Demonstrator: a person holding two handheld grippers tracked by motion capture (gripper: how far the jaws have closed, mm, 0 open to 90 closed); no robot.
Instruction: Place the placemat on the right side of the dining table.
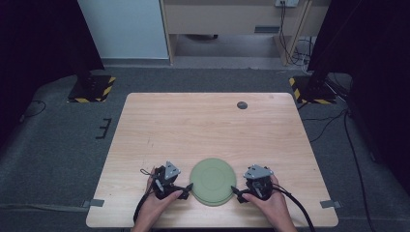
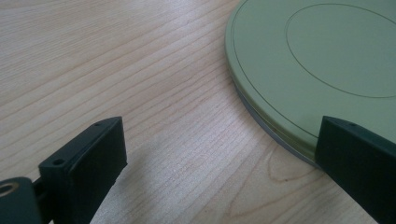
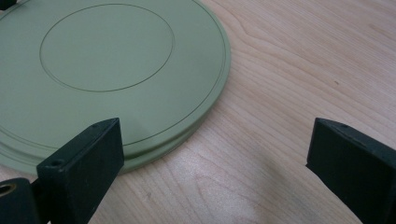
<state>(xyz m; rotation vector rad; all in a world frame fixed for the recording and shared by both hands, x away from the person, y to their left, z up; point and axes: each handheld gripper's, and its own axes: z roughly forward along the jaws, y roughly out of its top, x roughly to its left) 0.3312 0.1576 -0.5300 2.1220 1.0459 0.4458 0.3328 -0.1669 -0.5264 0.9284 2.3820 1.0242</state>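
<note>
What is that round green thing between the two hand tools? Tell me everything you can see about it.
The green disc is a flat, round, matte sage-green piece, plastic by its look. Its top bears two thin engraved rings, one near the rim and one around the centre. From the side its edge shows a seam, as if two layers or plates were stacked. It lies flat on the wooden table, near the person's edge. The left gripper and right gripper flank it, jaws open, nothing clamped.

The counter (image 2: 140, 70) is pale wood with a fine visible grain and a dull sheen, the green plate (image 3: 107, 60) smooth matt plastic, the black tongs (image 2: 219, 154) matt plastic.
</note>
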